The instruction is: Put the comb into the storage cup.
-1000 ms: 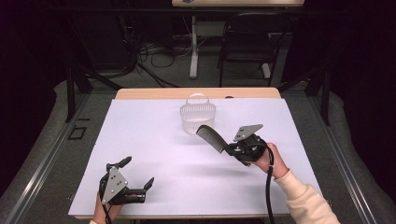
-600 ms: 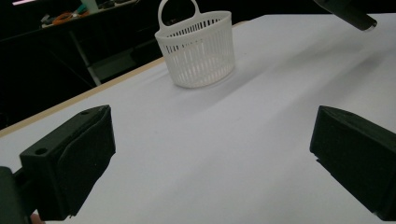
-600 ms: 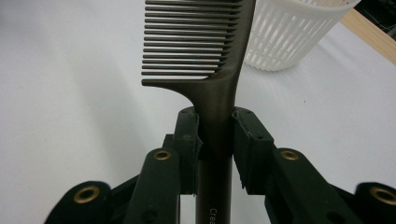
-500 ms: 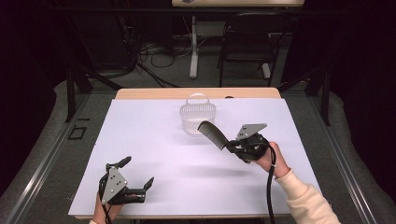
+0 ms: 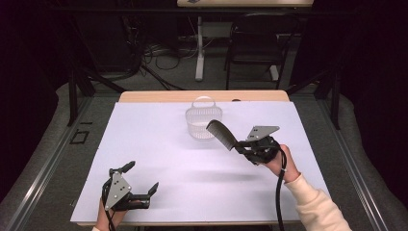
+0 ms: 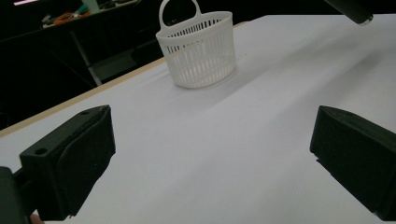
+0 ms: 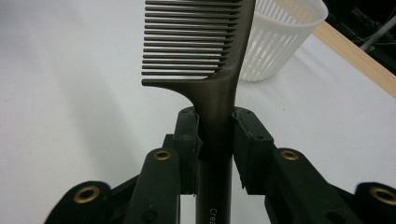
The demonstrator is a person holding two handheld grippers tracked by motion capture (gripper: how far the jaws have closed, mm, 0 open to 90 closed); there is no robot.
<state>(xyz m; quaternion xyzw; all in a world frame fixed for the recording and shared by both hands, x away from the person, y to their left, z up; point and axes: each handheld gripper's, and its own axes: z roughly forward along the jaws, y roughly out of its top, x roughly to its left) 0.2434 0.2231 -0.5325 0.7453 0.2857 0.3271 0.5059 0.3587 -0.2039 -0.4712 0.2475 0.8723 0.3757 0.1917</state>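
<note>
While the white surface (image 5: 159,144) spreads wide, the slatted basket (image 5: 204,123) stands at its twelve o'clock — the right tongs (image 5: 236,146), at four o'clock of it, clench a dark comb (image 5: 221,135) by the handle, teeth raised just beside the basket; the left tongs (image 5: 140,184) rest released at seven o'clock.

Overhead view; basket (image 5: 204,122) shared throughout.
</note>
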